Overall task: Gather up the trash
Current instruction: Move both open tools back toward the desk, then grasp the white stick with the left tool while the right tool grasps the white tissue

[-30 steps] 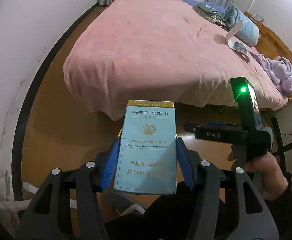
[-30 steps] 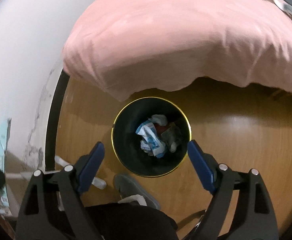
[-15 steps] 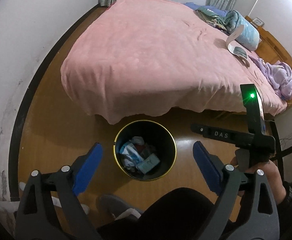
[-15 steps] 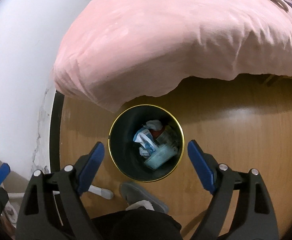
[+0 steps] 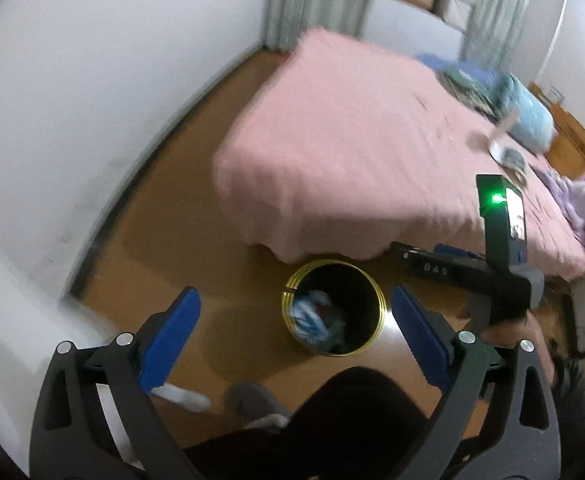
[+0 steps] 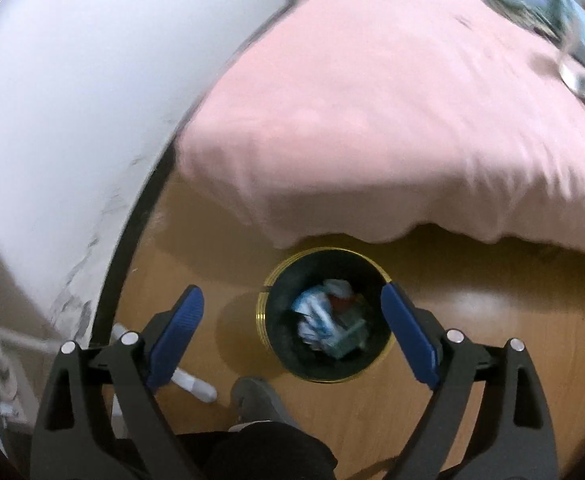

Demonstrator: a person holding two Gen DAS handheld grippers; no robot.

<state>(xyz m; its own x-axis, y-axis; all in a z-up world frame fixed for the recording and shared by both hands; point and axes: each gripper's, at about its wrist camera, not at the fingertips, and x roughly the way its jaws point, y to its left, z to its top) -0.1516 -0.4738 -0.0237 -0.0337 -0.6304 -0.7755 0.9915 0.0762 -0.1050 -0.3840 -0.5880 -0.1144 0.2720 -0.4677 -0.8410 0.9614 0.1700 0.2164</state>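
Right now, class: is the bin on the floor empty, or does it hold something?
It holds something. Inside the black bin, crumpled blue-and-white trash lies at the bottom, well below the gold rim.

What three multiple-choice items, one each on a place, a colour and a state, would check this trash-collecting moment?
1. Where does the trash bin stand?
A. On the bed
B. On the wooden floor, at the corner of the bed
C. Against the curtains

2. What colour is the cover on the bed?
A. Pink
B. Green
C. Grey

3. What is between the fingers of the left gripper?
A. A cigarette pack
B. A slipper
C. Nothing held

Answers:
1 B, the gold rim sits on the floor just below the hanging edge of the cover.
2 A, the whole bed top is pink in both views.
3 C, the blue pads stand wide apart, the jaws are opening, and only the bin far below shows between them.
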